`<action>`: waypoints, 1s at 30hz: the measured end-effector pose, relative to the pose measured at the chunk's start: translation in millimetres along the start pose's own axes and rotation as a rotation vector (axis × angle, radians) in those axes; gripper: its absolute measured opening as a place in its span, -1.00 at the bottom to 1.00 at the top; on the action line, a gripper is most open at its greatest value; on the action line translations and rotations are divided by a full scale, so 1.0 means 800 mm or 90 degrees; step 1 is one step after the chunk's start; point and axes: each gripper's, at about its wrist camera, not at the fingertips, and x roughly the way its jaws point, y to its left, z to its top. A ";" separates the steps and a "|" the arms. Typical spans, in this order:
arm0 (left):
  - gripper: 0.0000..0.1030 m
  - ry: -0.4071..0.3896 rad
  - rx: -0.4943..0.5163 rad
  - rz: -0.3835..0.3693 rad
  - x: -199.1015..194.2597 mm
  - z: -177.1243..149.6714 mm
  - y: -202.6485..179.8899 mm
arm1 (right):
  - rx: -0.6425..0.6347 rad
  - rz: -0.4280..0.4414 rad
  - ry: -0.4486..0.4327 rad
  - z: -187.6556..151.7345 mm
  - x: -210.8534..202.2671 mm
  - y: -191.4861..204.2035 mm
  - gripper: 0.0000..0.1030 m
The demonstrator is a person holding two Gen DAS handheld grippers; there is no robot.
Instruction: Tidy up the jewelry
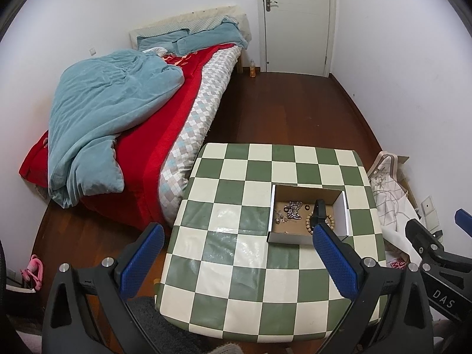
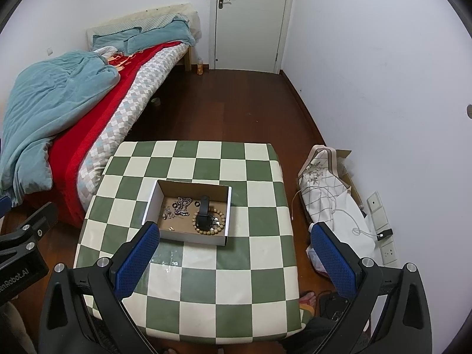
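Note:
An open cardboard box (image 2: 188, 237) sits on the green-and-white checked table (image 2: 206, 295). Inside lie a wooden bead bracelet (image 2: 219, 221), a black watch (image 2: 203, 215), a silver chain (image 2: 183, 205), small black rings and small metal pieces. The box also shows in the left wrist view (image 1: 283, 237), with the chain (image 1: 293, 211) and beads (image 1: 332, 222). My left gripper (image 1: 239, 261) is open and empty, above the table's near left. My right gripper (image 2: 236, 259) is open and empty, held above the table in front of the box.
A bed (image 1: 132, 124) with a teal duvet and red blanket stands left of the table. A white door (image 1: 298, 20) is at the back. White embroidered cloth (image 2: 327, 194) and wall sockets (image 2: 383, 230) are on the right. A bottle (image 2: 200, 69) stands by the bed.

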 end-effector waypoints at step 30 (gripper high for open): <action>1.00 0.000 0.001 -0.001 -0.007 0.000 0.003 | -0.005 0.008 -0.006 -0.001 -0.014 0.007 1.00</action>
